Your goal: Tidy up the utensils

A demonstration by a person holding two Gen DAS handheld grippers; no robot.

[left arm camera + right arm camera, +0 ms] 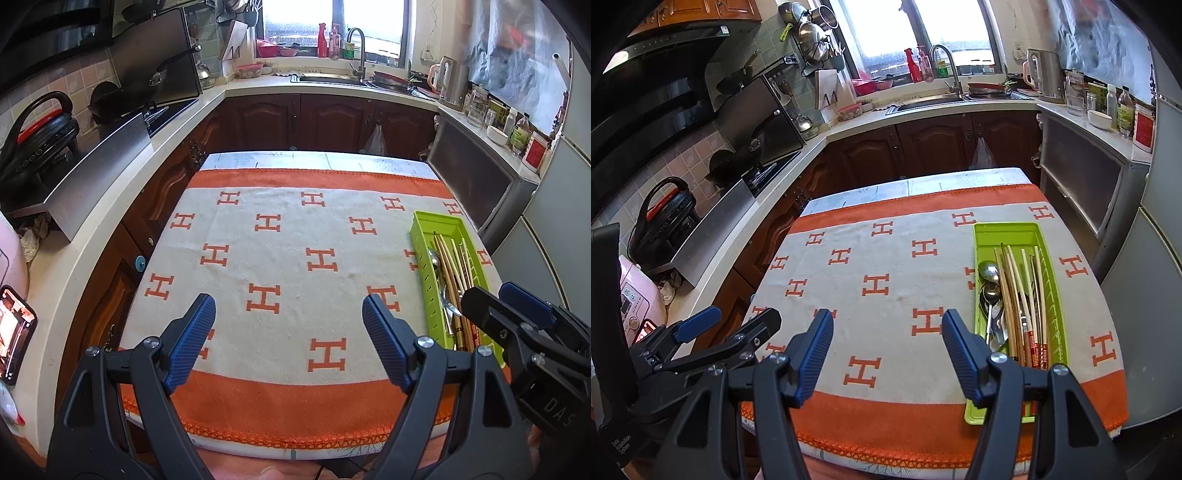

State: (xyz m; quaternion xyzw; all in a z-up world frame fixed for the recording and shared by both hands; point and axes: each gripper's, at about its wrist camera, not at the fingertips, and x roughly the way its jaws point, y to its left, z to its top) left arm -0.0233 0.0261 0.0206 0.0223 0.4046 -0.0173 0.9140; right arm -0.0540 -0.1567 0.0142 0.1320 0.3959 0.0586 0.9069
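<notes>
Lime green on the slotted tray (1008, 232). White cloth (886, 266) patterned with orange H letters, banded in orange at both ends. Shiny silver spoons (989, 273), pale cream chopsticks (1027, 273), some ending red with markings. Blue ribbed pads (192, 332) on black gripper frames. Dark brown cabinet doors (332, 122).

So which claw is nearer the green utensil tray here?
Right. The right claw hovers open at the near end of the green utensil tray, one finger overlapping its corner. The left claw hangs open over the blanket, farther to the tray's left.
</notes>
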